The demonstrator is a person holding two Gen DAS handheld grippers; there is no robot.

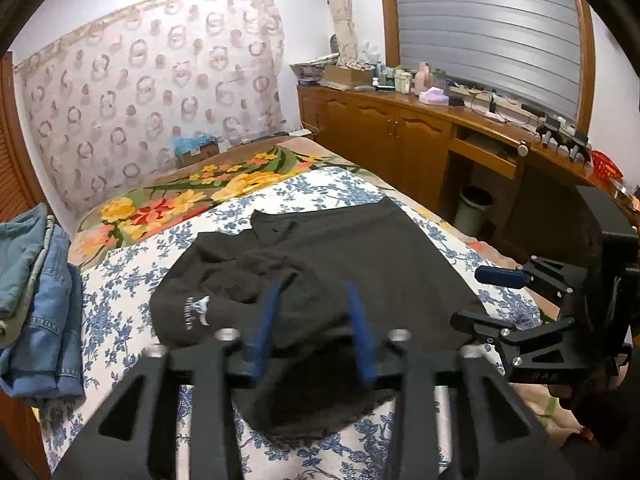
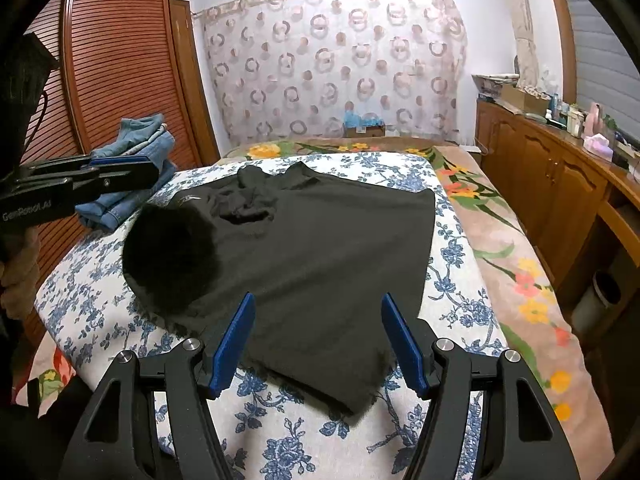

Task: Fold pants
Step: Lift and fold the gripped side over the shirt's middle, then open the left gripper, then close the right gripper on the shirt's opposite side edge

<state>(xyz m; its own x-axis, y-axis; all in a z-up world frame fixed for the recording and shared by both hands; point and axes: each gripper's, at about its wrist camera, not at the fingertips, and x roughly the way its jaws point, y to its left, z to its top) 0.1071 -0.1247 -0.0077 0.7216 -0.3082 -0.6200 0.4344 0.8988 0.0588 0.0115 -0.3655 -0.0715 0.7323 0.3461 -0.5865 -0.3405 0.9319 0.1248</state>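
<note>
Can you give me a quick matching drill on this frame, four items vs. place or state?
Items:
1. black pants
2. denim pile
3. right gripper
4. waste bin

Places/states:
A. on the floor by the wooden cabinet
B. spread on the blue-flowered sheet
C. open, over the near edge of the pants
D. at the bed's edge beside the slatted door

Pairs: 1-B, 2-D, 3-C, 4-A

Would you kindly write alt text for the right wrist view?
Dark pants lie folded on a blue-floral sheet, beneath the open right gripper. The left gripper reaches in from the left, in front of stacked jeans.
</note>
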